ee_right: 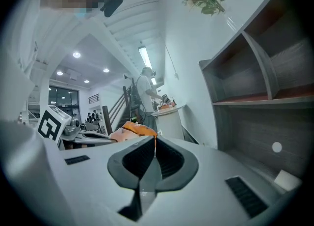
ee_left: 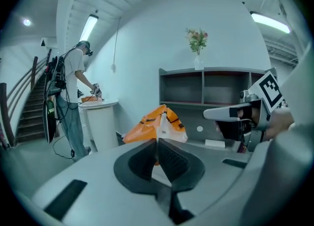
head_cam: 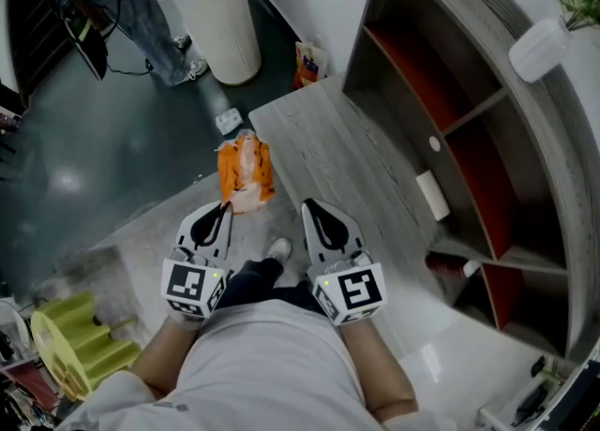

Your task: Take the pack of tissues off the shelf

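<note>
The pack of tissues (head_cam: 432, 195) is a small white packet lying in the lowest bay of the grey, red-lined shelf (head_cam: 487, 129); it shows also in the left gripper view (ee_left: 214, 144) and low right in the right gripper view (ee_right: 287, 180). My left gripper (head_cam: 225, 207) and right gripper (head_cam: 312, 206) are held side by side close to my body, well short of the shelf. Both are shut with nothing between the pads, as seen along the left gripper's (ee_left: 157, 142) and right gripper's (ee_right: 154, 139) own jaws. The right gripper's body (ee_left: 245, 114) shows in the left gripper view.
An orange bag (head_cam: 246, 172) lies on the floor just ahead of the grippers. A small white disc (head_cam: 434, 144) and a dark red bottle (head_cam: 450, 265) sit in the shelf. A white pedestal table (head_cam: 220, 17) and a standing person (ee_left: 73, 102) are beyond. A white vase (head_cam: 539, 48) tops the shelf.
</note>
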